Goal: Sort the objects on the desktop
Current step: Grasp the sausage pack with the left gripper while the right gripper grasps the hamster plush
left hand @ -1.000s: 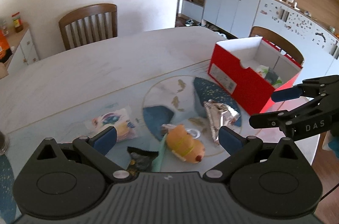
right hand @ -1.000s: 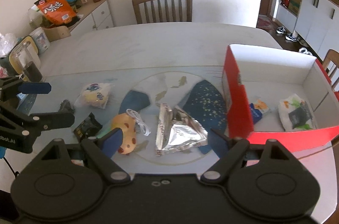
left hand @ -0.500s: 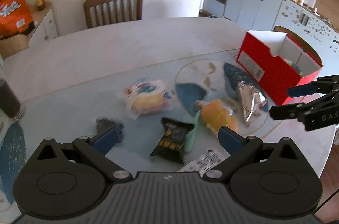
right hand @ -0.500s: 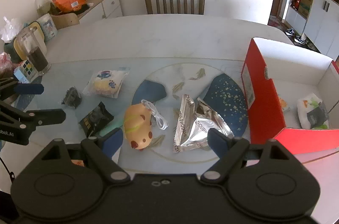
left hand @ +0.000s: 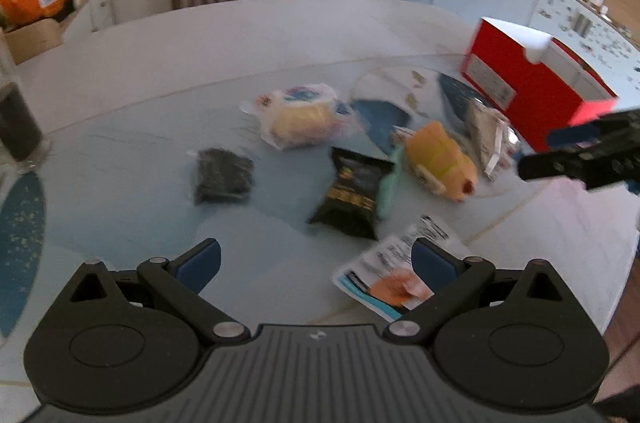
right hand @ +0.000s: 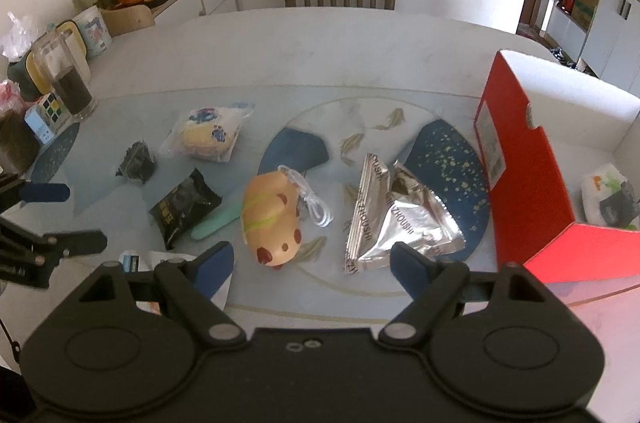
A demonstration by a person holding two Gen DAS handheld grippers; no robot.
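- The right gripper point(right hand: 311, 264) is hovering, fingers apart and empty, above the silver foil packet point(right hand: 394, 215) lying on the bench point(right hand: 320, 55) beside the red box point(right hand: 532, 191).
- The packet is looking light, crinkly and slippery; pinching a flat edge seems best.
- The left gripper point(left hand: 316, 263) is holding its fingers apart too.

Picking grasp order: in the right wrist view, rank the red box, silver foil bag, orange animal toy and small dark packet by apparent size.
1. red box
2. silver foil bag
3. orange animal toy
4. small dark packet

The packet lies farther from the camera, so its true size is unsure.
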